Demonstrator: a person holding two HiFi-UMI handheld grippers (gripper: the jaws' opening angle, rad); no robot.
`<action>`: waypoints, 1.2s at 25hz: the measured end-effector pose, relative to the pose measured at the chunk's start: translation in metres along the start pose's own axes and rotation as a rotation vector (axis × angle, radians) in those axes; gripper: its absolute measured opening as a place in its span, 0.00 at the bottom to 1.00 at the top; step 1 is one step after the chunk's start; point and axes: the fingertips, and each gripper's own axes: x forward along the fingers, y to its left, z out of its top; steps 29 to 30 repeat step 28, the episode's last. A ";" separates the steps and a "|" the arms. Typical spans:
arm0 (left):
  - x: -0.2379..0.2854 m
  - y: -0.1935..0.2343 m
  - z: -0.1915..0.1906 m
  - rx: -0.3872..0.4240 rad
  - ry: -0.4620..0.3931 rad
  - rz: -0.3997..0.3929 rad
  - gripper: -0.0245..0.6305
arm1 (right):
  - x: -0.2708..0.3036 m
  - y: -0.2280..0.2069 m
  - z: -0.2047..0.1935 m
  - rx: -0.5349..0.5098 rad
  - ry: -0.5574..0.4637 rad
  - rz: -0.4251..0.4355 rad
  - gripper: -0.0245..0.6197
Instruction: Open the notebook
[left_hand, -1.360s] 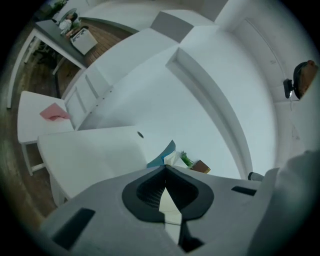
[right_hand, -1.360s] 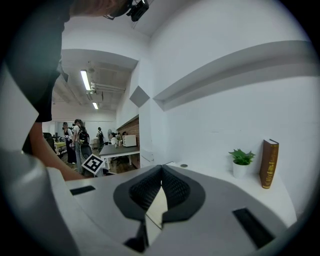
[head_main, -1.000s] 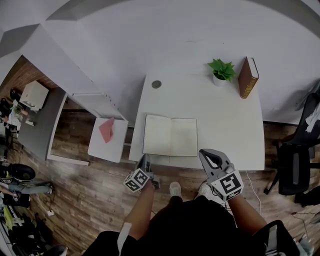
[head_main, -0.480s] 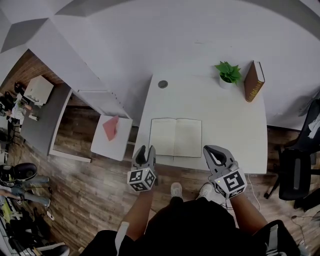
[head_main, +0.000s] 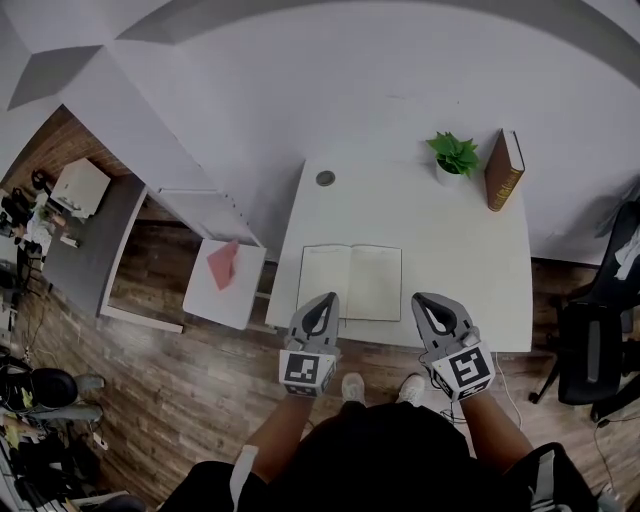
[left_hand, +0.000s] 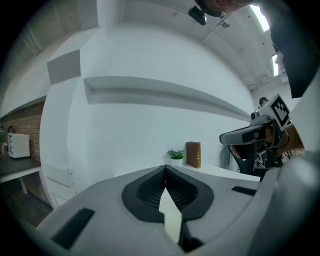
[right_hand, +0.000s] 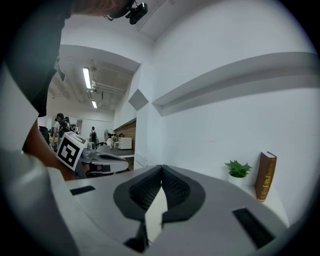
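The thin notebook with pale pages (head_main: 350, 282) lay open and flat near the front edge of the white rectangular table (head_main: 455, 235), so the task looked finished. The left gripper (head_main: 322, 302) and the right gripper (head_main: 430, 303) hovered just beside it, jaws closed together, both empty.

Left hand-held gripper (head_main: 322, 303) and right hand-held gripper (head_main: 428, 303) hover closed.

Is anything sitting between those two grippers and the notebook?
Nothing visible. The open white notebook lies flat on the white table just beyond the left gripper and right gripper; the potted green plant and brown book stand at the far edge.
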 end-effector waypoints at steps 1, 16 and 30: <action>-0.001 -0.006 0.002 0.014 -0.001 -0.017 0.05 | -0.002 -0.001 0.002 -0.017 -0.007 -0.014 0.04; -0.005 -0.033 0.020 0.139 -0.016 -0.043 0.05 | -0.017 -0.019 0.031 -0.116 -0.100 -0.140 0.04; -0.012 -0.025 0.019 0.117 -0.004 -0.031 0.05 | -0.014 -0.015 0.037 -0.088 -0.123 -0.139 0.04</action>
